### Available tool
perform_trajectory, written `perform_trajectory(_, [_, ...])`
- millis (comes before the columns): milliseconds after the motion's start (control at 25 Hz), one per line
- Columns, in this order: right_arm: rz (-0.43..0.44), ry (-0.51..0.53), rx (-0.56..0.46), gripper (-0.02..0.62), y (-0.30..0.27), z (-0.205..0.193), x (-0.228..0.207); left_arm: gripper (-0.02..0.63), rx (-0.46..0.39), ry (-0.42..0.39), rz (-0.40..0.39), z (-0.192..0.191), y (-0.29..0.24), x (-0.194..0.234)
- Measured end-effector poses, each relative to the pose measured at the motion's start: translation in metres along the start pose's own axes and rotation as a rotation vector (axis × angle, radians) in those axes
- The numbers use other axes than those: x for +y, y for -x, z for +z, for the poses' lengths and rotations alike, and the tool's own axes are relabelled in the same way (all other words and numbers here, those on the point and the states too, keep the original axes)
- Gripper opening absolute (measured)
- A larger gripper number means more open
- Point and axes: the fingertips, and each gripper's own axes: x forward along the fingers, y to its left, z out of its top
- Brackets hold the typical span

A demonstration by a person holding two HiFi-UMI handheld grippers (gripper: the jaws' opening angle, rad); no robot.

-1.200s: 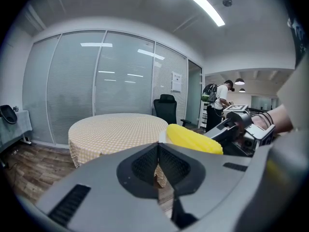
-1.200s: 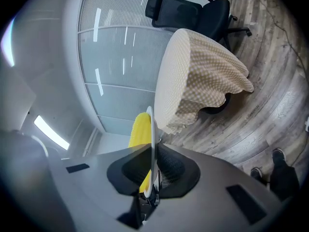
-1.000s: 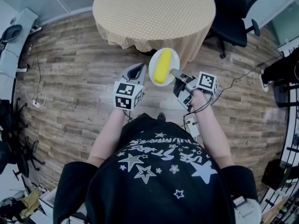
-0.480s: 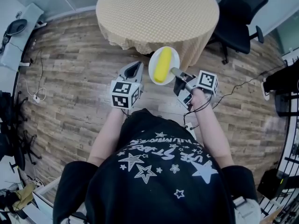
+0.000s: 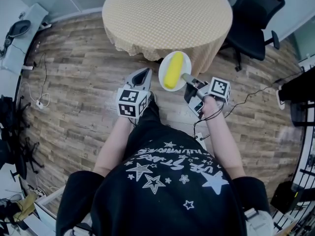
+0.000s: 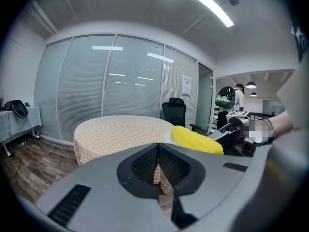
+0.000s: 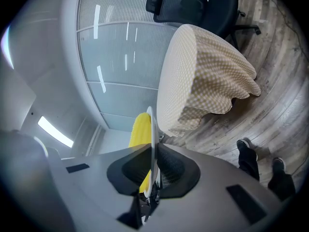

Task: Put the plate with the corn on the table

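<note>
Right gripper is pinching the near rim of the white plate — in the right gripper view its jaws are pressing on either face of the thin rim, with the plate showing edge-on. Yellow corn is lying lengthwise across the plate, pointing toward the round table.

Plate and corn are hanging in the air over the wooden floor, just at the table's near edge, the far rim showing against the draped checked cloth; the plate is not resting on the tabletop.

Left gripper is hovering just beside the plate on its left, apart from it. In the left gripper view its jaws are meeting at the tips with nothing between them, and beyond them the corn is showing at roughly tabletop height — the table lying behind it. A black office chair is standing at the table's far right.
</note>
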Motion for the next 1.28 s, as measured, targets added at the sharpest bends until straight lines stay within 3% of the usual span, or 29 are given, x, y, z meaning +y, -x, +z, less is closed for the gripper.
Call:
perform_trajectory(280, [-0.014, 0.014, -0.012, 0.04, -0.009, 0.001, -0.006, 0.008, -0.011, 0.005, -0.041, -0.004, -0.019, 0.009])
perform_trajectory(720, [-0.037, -0.012, -0.045, 0.04, -0.078, 0.084, -0.007, 0.008, 0.037, 0.007, -0.102, 0.025, -0.124, 0.07])
perform_trajectory(1280, [-0.067, -0.03, -0.134, 0.04, -0.154, 0.154, 0.005, 0.008, 0.052, 0.026, -0.17, 0.049, -0.199, 0.144])
